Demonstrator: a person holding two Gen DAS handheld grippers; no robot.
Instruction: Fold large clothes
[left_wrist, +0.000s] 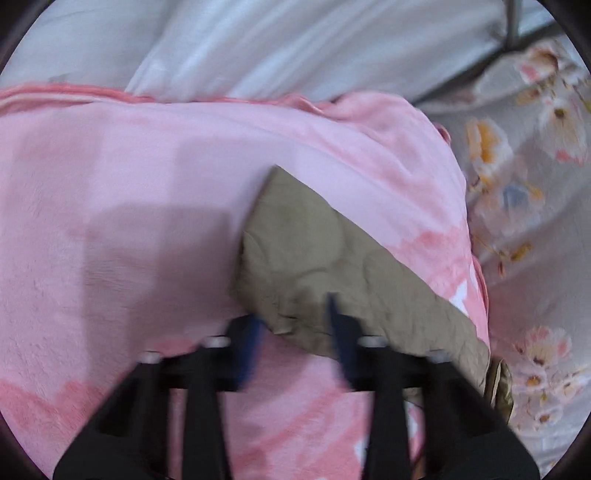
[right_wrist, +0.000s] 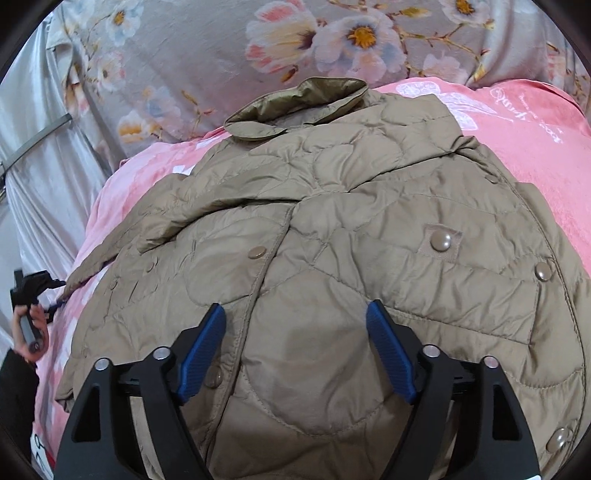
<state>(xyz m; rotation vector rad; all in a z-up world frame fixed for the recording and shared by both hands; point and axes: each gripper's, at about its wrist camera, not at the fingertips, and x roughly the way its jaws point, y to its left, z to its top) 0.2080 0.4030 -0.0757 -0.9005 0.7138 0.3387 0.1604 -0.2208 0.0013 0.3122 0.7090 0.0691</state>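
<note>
A tan quilted jacket (right_wrist: 332, 221) with snap buttons lies spread on a pink blanket (right_wrist: 535, 147), collar toward the far side. My right gripper (right_wrist: 295, 306) hovers over the jacket's front, jaws wide apart with nothing between the pads. In the left wrist view one pointed end of the jacket (left_wrist: 314, 251) lies on the blanket (left_wrist: 147, 166). My left gripper (left_wrist: 295, 310) is blurred, with its blue fingertips (left_wrist: 338, 325) standing apart on either side of the cloth's edge. From the right wrist view the left gripper (right_wrist: 37, 284) shows at the far left by the sleeve's tip, held by a hand (right_wrist: 31, 325).
A grey floral sheet (right_wrist: 203, 55) covers the bed beyond the blanket and appears again as a floral sheet (left_wrist: 524, 184) on the right. White fabric (left_wrist: 258, 44) and a metal bar (left_wrist: 511, 22) lie behind. A metal rail (right_wrist: 37, 136) runs at the left.
</note>
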